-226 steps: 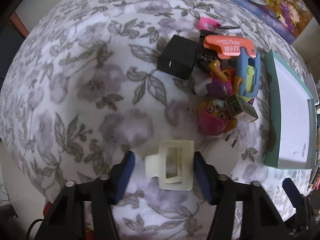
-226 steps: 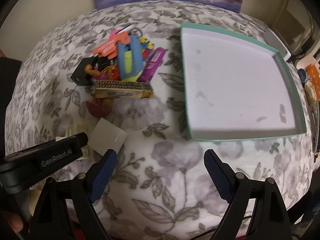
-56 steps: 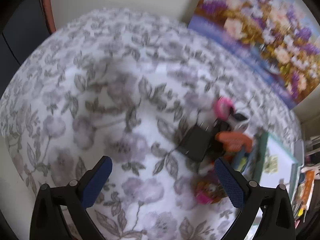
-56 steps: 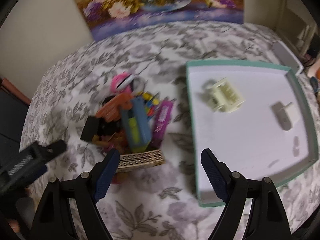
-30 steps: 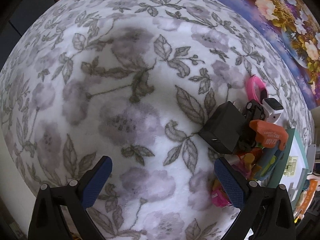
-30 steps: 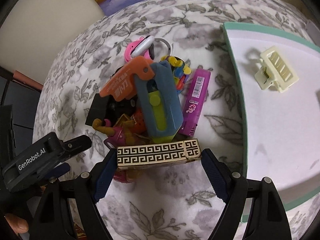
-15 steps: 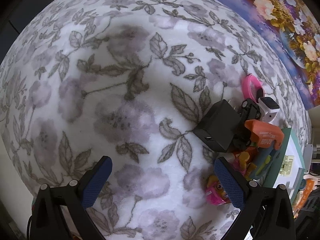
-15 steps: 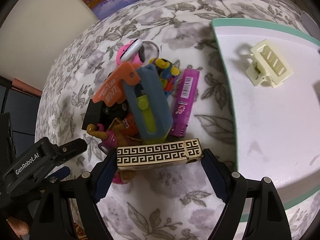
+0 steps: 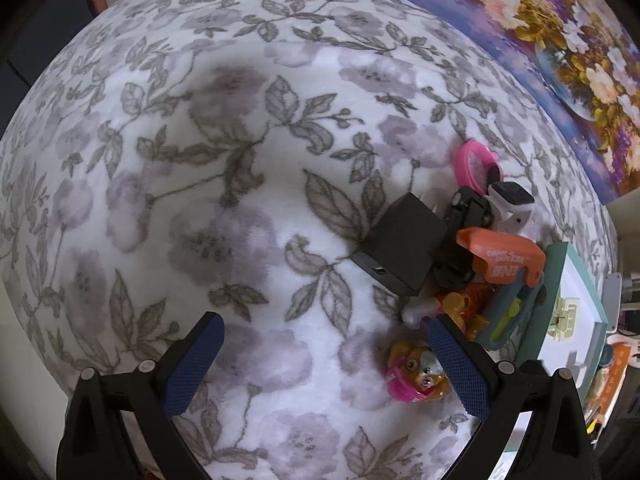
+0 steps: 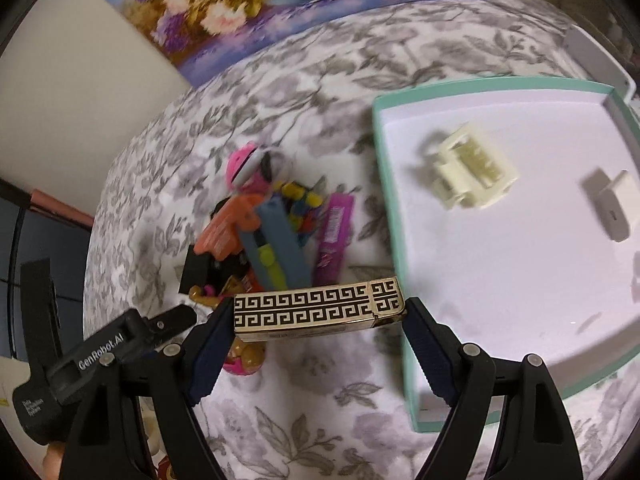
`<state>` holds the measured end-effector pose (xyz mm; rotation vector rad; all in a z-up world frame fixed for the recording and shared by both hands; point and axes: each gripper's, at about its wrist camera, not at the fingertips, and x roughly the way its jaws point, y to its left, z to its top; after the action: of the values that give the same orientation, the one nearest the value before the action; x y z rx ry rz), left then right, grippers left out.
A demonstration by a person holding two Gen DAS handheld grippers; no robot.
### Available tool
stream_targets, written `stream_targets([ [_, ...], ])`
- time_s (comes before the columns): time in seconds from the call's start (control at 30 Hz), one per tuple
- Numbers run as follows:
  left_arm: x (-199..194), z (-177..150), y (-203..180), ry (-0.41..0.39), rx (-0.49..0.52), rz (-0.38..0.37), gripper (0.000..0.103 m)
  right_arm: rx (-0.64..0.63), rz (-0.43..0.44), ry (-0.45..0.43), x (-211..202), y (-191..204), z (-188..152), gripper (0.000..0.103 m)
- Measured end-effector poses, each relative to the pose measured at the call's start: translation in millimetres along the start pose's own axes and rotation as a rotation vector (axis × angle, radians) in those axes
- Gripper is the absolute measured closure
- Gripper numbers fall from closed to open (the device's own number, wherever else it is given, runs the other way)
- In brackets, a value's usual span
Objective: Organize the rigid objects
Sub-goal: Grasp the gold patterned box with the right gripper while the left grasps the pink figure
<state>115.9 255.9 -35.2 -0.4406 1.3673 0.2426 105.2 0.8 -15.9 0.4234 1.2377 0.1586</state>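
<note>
Lifted since earlier, the patterned box [image 10: 316, 309] sits clamped in the right hand-held gripper [image 10: 318, 316]; only left view shows left hand-held gripper [image 9: 326, 354] wide.

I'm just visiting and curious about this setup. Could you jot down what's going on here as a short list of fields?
surface: floral cloth
right tongs: shut on gold-and-black patterned box
left tongs: open, holding nothing
tray: teal rim, holds cream hair clip and white charger
pile beside tray: black adapter, orange tag, purple bar, pink toy pup
</note>
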Motion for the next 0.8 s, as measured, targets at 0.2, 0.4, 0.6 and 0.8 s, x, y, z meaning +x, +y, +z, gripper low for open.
stream_targets([
  [0.2, 3, -6, -27, 0.008, 0.079, 0.003, 0.000, 0.033, -0.032, -0.049, -21, -18, 7, 0.019],
  [0.4, 9, -17, -61, 0.014, 0.186, 0.027, 0.003, 0.069, -0.076, -0.062, -26, -36, 10, 0.019],
  [0.6, 21, -30, -92, 0.031, 0.268, 0.054, 0.016, 0.078, -0.085, -0.050, -24, -44, 10, 0.019],
  [0.8, 41, -33, -107, 0.048, 0.288, 0.071, 0.026, 0.072, -0.101, -0.042, -21, -45, 10, 0.019],
])
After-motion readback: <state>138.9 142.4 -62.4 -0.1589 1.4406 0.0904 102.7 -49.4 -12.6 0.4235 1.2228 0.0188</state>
